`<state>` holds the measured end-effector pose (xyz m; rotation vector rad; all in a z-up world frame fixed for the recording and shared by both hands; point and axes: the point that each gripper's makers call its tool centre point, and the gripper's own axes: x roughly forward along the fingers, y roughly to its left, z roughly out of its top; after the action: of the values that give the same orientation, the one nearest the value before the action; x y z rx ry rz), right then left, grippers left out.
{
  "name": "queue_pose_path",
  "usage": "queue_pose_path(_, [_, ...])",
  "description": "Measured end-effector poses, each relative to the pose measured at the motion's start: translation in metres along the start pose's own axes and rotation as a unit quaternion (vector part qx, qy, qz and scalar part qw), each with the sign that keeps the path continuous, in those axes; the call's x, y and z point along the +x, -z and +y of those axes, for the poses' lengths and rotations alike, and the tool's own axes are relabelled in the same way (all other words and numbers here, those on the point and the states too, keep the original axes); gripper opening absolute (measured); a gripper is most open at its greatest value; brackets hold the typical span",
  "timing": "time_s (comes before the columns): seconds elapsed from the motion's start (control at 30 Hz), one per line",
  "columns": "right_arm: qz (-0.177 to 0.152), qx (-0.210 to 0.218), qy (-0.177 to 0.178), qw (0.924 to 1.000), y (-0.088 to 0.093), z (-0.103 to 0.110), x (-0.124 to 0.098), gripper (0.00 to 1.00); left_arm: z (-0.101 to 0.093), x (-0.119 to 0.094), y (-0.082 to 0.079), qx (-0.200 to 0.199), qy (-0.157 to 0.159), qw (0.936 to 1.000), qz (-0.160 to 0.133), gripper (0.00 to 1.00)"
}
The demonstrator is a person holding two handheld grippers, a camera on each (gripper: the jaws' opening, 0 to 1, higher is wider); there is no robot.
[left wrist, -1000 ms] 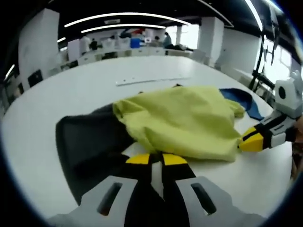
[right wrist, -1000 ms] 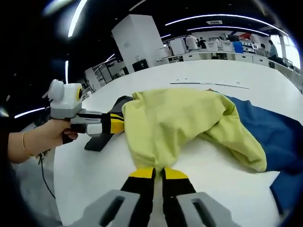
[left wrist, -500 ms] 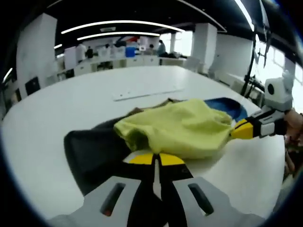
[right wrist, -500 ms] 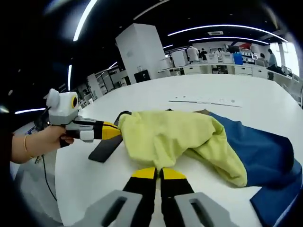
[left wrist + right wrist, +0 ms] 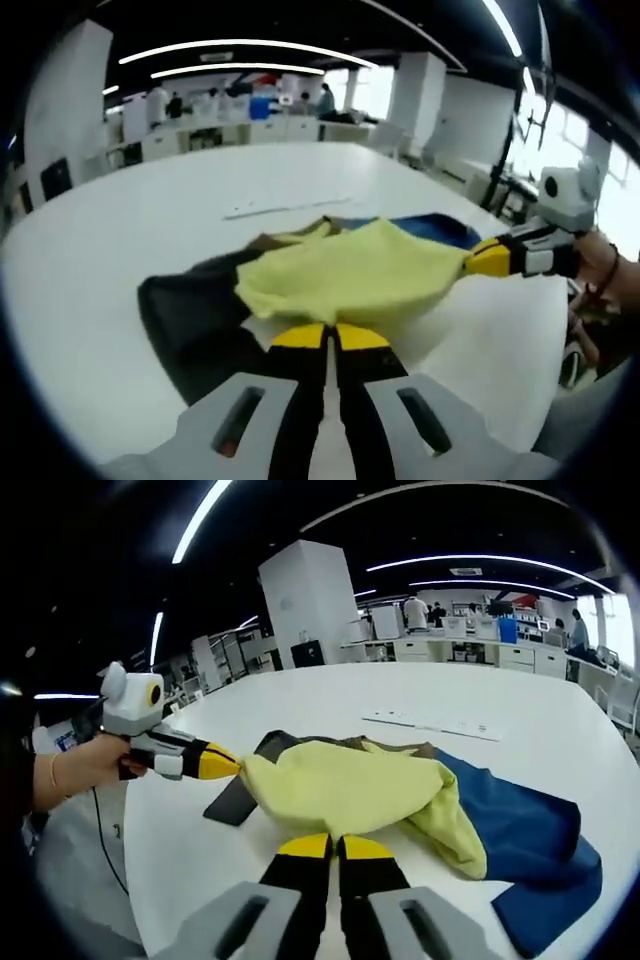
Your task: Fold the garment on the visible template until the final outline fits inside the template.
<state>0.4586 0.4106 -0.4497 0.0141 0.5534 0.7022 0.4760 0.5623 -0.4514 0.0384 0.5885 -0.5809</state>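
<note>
Garment: a yellow-green garment (image 5: 350, 280) is held raised over the table (image 5: 130, 210), its far part draped on a blue cloth (image 5: 520, 830) and a dark mat (image 5: 190, 310).
Left claw: the left claw (image 5: 330, 335) is closed on the garment's near hem; it is also seen in the right gripper view (image 5: 215, 763), pinching a corner.
Right claw: the right claw (image 5: 335, 847) is closed on the other near edge; seen in the left gripper view (image 5: 485, 258), its yellow tips are clamped on the opposite corner.
Why held so: two corners appear to be lifted together so that one edge can be carried over in a fold.
Template: the dark mat is judged to be the template.
Strip: a thin white strip (image 5: 430, 723) lies toward the far edge.
Writing: none can be read.
</note>
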Motion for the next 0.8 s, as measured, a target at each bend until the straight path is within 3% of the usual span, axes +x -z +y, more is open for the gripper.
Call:
queue_pose_path(0.53, [0.005, -0.004, -0.027, 0.9996, 0.014, 0.031, -0.038, 0.00, -0.030, -0.044, 0.025, -0.023, 0.016, 0.9993, 0.024, 0.00])
queue_pose_path(0.8, [0.026, -0.014, -0.046, 0.9985, 0.029, 0.051, -0.052, 0.00, -0.040, -0.060, 0.037, -0.038, 0.015, 0.9986, 0.034, 0.00])
